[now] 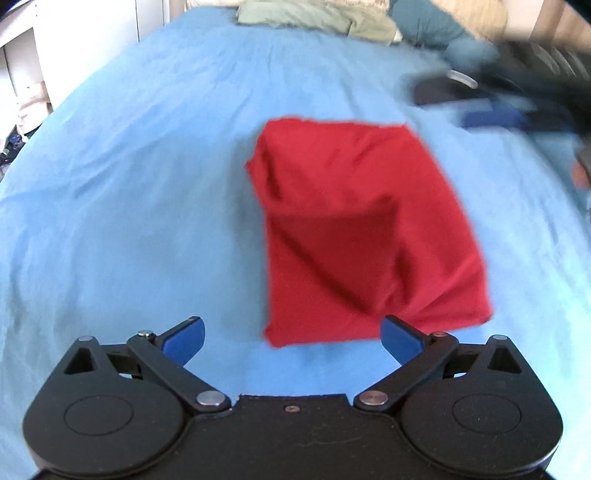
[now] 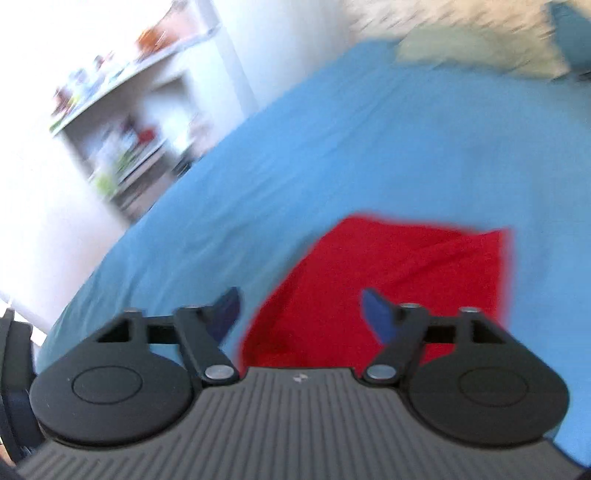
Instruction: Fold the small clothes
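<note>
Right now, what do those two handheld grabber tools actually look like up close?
Both are matte black plastic. The left gripper has two round black discs, angled black link arms with silver pivot pins, and blue fingertips; its centre plate is flat black with a small screw. The right gripper has the same discs, links and blue fingertips, but a grey ribbed centre plate bearing a small pale logo. No cables show.

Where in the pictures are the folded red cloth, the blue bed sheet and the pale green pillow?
Folded red cloth (image 1: 362, 229): left wrist view, middle of its top surface.
Blue bed sheet (image 1: 147, 184): left wrist view, bare part left of the cloth.
Pale green pillow (image 1: 314, 18): left wrist view, its front side.
</note>
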### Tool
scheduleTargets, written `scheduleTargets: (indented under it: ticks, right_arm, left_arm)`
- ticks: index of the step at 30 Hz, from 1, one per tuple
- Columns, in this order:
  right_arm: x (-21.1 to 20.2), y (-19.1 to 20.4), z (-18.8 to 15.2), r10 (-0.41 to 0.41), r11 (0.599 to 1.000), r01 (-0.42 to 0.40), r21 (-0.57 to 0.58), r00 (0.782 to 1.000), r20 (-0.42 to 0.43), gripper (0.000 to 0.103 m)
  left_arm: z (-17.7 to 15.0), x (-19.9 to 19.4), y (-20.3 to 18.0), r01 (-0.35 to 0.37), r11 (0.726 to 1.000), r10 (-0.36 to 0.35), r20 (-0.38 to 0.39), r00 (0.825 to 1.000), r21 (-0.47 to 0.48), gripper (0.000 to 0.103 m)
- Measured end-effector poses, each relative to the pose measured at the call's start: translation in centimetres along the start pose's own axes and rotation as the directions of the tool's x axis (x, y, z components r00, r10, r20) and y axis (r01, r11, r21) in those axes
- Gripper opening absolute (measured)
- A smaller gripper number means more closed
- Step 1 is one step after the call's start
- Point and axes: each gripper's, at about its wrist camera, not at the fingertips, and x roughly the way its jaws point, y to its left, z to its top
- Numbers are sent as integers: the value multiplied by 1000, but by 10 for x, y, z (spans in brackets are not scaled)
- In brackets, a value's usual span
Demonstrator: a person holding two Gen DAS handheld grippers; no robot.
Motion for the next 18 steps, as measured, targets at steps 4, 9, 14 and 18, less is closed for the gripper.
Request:
scheduleTargets:
  ticks: [4, 9, 14, 18]
  right_arm:
    - [-43, -37, -31, -182, 983, 182, -3, 983, 0, 102]
    - [-44, -58, -107, -260, 965, 257, -42, 959, -114, 101]
    - [-20, -46, -148, -246, 969, 249, 5, 959, -141, 100]
    - [-5, -43, -160, -328, 943, 332, 21, 938, -115, 99]
  left_arm:
    - [12, 2, -21, 31, 999, -31, 10, 999, -30, 103]
    - [22, 21, -35, 4, 997, -2, 23, 1000, -72, 102]
    - [25, 33, -26, -7, 995, 11, 39, 999, -100, 102]
    - [30, 39, -25, -30, 994, 35, 45, 998, -107, 102]
